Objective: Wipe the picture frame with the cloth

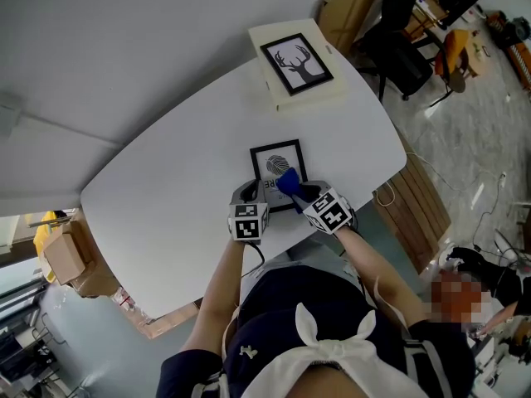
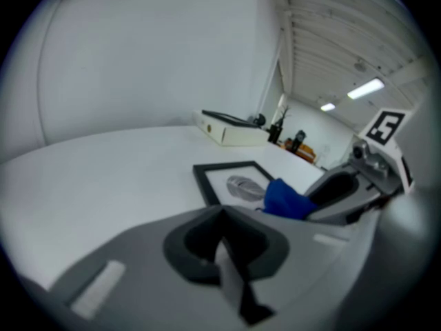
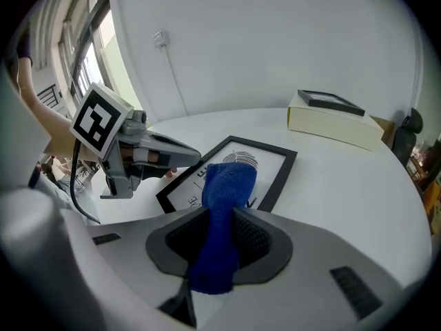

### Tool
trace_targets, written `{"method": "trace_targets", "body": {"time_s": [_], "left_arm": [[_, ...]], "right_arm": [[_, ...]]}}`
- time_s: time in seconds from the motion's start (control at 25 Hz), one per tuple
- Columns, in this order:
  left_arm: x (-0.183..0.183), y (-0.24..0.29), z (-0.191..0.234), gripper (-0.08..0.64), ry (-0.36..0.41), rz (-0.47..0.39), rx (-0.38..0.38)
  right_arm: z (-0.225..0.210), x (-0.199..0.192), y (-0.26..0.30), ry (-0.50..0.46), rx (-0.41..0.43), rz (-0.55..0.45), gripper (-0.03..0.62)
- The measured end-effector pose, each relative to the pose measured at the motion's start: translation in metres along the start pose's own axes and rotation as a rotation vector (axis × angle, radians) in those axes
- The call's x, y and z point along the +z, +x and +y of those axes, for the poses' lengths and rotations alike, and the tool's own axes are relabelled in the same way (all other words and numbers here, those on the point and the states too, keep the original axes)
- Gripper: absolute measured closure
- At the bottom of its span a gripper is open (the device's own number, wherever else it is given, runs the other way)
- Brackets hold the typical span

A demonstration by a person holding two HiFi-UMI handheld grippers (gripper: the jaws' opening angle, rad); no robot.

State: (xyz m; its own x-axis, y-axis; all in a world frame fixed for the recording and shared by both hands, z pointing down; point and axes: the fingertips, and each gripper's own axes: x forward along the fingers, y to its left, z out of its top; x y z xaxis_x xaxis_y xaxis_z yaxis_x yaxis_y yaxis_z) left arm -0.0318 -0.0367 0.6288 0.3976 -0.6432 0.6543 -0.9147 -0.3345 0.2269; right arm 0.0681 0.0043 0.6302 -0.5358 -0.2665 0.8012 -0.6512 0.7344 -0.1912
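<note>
A black picture frame [image 1: 276,159] with a fingerprint print lies flat on the white table [image 1: 182,172], near its front edge. My right gripper [image 1: 297,192] is shut on a blue cloth [image 1: 287,180]. The cloth [image 3: 224,192] sticks out past the jaws and hangs over the frame's [image 3: 275,167] near part. The left gripper [image 1: 248,196] sits by the frame's near-left corner, its jaws shut with nothing between them. In the left gripper view the frame [image 2: 217,178] lies ahead to the right, with the cloth [image 2: 286,198] and the right gripper [image 2: 344,188] beyond it.
A second black frame with a deer print [image 1: 297,60] lies on a cream box [image 1: 309,98] at the table's far end. Black chairs [image 1: 398,40] stand beyond the table's right side. A cardboard box [image 1: 65,254] sits on the floor at the left, a wooden panel [image 1: 419,210] at the right.
</note>
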Motion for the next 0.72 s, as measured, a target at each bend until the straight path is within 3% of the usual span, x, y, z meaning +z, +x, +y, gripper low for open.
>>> {"method": "trace_targets", "body": {"time_s": [0.72], "left_arm": [[-0.0008, -0.0006, -0.0003, 0.558, -0.008, -0.007, -0.012]], "right_arm": [[-0.0016, -0.0020, 0.0029, 0.047, -0.030, -0.056, 0.499]]}}
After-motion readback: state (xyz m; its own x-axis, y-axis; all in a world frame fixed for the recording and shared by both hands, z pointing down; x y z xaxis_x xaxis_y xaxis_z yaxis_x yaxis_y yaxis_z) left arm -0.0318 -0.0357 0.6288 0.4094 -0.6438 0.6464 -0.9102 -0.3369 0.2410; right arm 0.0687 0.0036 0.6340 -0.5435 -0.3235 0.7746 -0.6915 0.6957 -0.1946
